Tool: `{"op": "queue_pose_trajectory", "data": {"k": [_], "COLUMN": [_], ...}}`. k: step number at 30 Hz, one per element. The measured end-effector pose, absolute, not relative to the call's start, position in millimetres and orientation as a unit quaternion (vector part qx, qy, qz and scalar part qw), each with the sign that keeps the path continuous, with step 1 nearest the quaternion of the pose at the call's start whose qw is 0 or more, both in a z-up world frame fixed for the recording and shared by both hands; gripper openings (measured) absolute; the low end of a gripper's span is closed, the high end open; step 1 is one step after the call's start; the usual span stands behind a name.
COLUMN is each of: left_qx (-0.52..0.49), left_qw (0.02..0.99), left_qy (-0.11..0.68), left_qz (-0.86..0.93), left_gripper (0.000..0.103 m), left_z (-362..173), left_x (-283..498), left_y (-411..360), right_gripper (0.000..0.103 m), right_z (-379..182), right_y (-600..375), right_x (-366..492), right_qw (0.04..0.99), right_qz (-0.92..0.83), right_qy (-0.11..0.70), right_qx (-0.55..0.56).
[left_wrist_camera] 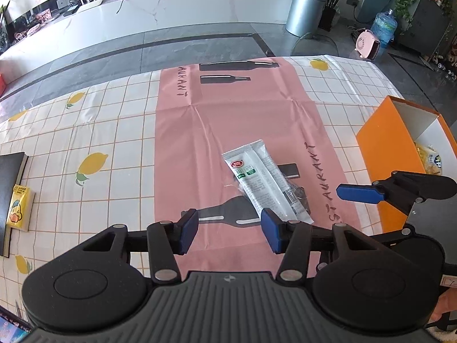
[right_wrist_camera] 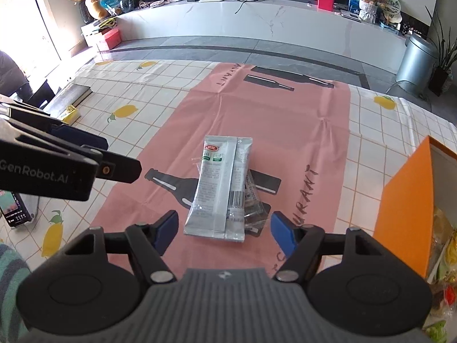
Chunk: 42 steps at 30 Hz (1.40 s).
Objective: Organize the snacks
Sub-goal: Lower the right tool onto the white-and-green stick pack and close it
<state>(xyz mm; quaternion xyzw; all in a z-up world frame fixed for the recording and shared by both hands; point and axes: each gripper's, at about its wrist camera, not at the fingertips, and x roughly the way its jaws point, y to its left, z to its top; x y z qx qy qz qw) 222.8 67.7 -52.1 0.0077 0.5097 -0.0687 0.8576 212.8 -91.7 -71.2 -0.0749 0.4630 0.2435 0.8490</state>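
Observation:
A silver-white snack packet (right_wrist_camera: 220, 188) lies lengthwise on the pink mat (right_wrist_camera: 257, 120), on top of a clear wrapper (right_wrist_camera: 252, 200) with dark contents. My right gripper (right_wrist_camera: 225, 233) hovers over the packet's near end. Its blue pads stand on either side of that end, apart from it, so it is open. In the left wrist view the same packet (left_wrist_camera: 262, 180) lies just ahead and to the right of my left gripper (left_wrist_camera: 230, 233), which is open with only mat between its pads. One of the right gripper's fingers (left_wrist_camera: 360, 194) reaches in from the right.
An open orange box (left_wrist_camera: 385, 154) holding snack bags (left_wrist_camera: 428, 160) stands at the right edge of the table. A black book (left_wrist_camera: 11, 188) and a yellow pack (left_wrist_camera: 17, 208) lie at the left. A phone (right_wrist_camera: 14, 205) sits near the front left corner.

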Motion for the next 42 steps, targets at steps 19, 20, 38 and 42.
{"op": "queue_pose_trajectory", "data": {"k": [19,20,38,42], "left_qx": [-0.012,-0.013,-0.016,-0.021], "left_qw": [0.843,0.842,0.842,0.842], "left_qy": [0.535,0.535,0.537,0.535], "left_qz": [-0.064,-0.065,-0.055,-0.063], "left_gripper": [0.060,0.059,0.059,0.059], "left_z": [-102.0,-103.1,-99.6,-96.7], "left_x": [259.2,259.6,248.2,245.2], "left_y": [98.9,99.0,104.8,100.3], "right_gripper": [0.062,0.061,0.049,0.046], "right_z": [-117.7,-118.1,-116.7,-112.8], "right_y": [-52.7,-52.7,-48.8,-53.6], "right_x": [279.5,279.7,275.9,274.4], "right_qw": [0.831,0.830,0.824,0.823], "right_qz": [0.238,0.239,0.241,0.244], "right_qy": [0.495,0.497,0.506,0.506], "right_qx": [-0.083,-0.081,-0.080,-0.081]}}
